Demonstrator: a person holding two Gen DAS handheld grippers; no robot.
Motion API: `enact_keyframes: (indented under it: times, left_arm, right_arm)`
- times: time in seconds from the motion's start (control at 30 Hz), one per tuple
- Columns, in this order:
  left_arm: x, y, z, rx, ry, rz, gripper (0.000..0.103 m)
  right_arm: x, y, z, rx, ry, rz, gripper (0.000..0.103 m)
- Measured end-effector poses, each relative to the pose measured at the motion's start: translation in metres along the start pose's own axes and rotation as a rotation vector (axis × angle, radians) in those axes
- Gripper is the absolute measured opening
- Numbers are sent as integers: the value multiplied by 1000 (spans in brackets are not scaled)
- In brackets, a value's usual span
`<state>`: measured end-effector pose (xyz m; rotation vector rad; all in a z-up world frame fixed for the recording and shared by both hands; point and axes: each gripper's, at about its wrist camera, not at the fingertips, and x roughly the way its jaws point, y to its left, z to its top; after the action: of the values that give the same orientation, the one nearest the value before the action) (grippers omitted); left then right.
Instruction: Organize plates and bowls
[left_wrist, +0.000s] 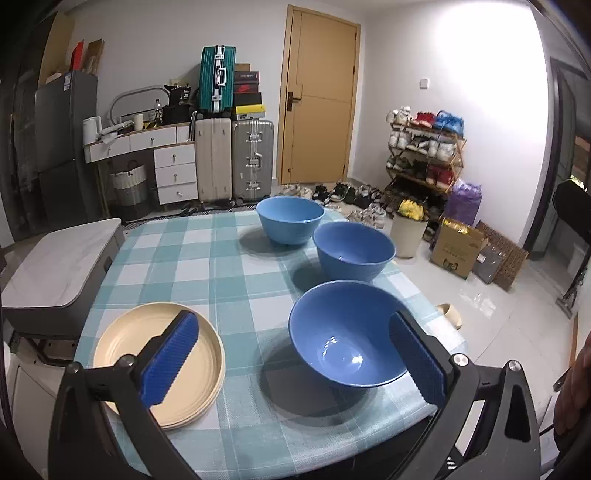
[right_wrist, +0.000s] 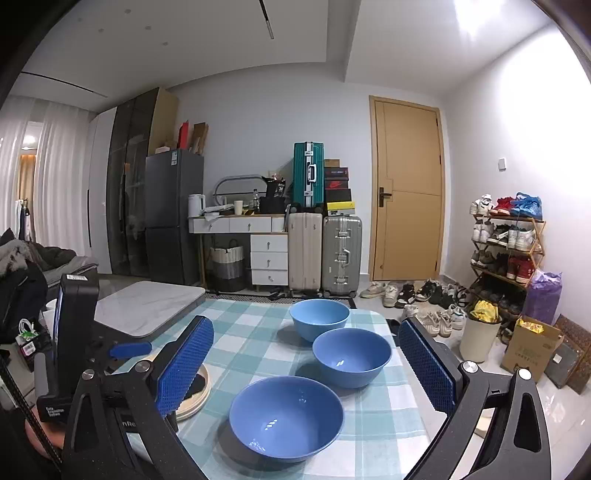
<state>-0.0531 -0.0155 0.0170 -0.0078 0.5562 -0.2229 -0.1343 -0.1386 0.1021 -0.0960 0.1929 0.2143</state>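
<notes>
Three round blue bowls (left_wrist: 345, 334) in a row along the right edge of the checked worktop (left_wrist: 207, 266), cream plates (left_wrist: 207, 365) stacked near the front left corner, count unclear, left tool (left_wrist: 293, 363) and right tool (right_wrist: 306, 363) both spread apart, empty.

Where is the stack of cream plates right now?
The cream plates sit on the checked table at its near left corner in the left wrist view, left of the nearest blue bowl and partly behind the left gripper.
</notes>
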Motion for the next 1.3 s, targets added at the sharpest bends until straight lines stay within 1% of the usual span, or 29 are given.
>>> enact_keyframes:
  times: [0.17,0.23,0.3,0.37,0.43,0.53,0.6,0.67,0.73,0.77,0.87,0.97,1.0,1.07,1.1,1.13,1.17,1.2,1.23,1.27,1.3]
  left_arm:
    - [10,-5,-3,34,19,14,103]
    - [22,-4,-5,36,46,24,103]
    - [33,0,-8,25,72,33,103]
    - [46,8,-10,-11,91,30,103]
    - [65,16,-9,-39,137,19,103]
    - [91,18,-7,-8,188,89,103]
    - [105,19,-3,9,212,95,103]
    - [116,21,3,7,236,85,103]
    - [129,20,15,5,297,77,103]
    - [131,21,19,9,310,74,103]
    - [137,14,42,47,319,63,103]
    - [147,9,67,66,320,27,103]
    - [153,9,74,62,331,9,103]
    - [169,9,89,35,381,-51,103]
    - [180,9,96,2,425,-101,103]
    - [187,9,100,-18,442,-135,103]
    - [195,8,104,-33,462,-165,103]
    - [205,7,108,-43,494,-176,103]
    - [217,4,113,-44,513,-159,103]
    - [223,1,115,-33,513,-152,103]
    - [235,-4,118,-2,531,-126,103]
  right_arm:
    - [14,-6,-16,32,62,15,102]
    - [25,-11,-23,46,84,30,102]
    - [38,-18,-32,78,109,49,102]
    - [50,-25,-41,105,122,62,102]
    - [66,-34,-50,134,138,62,102]
    - [94,-54,-62,202,180,72,102]
    - [109,-67,-65,237,177,98,102]
    - [125,-79,-64,252,163,111,102]
    - [141,-89,-61,263,170,115,102]
    - [150,-96,-59,273,178,112,102]
    - [175,-120,-50,322,189,109,102]
    - [195,-144,-39,355,194,98,102]
    - [202,-152,-35,346,190,103,102]
    - [214,-163,-26,338,194,90,102]
    - [221,-169,-23,342,203,89,102]
    - [230,-176,-20,352,219,94,102]
    - [237,-180,-17,359,234,100,102]
    - [245,-184,-15,364,251,107,102]
    - [257,-190,-14,372,282,115,102]
    - [266,-195,-16,377,312,119,102]
    - [276,-198,-17,382,337,128,102]
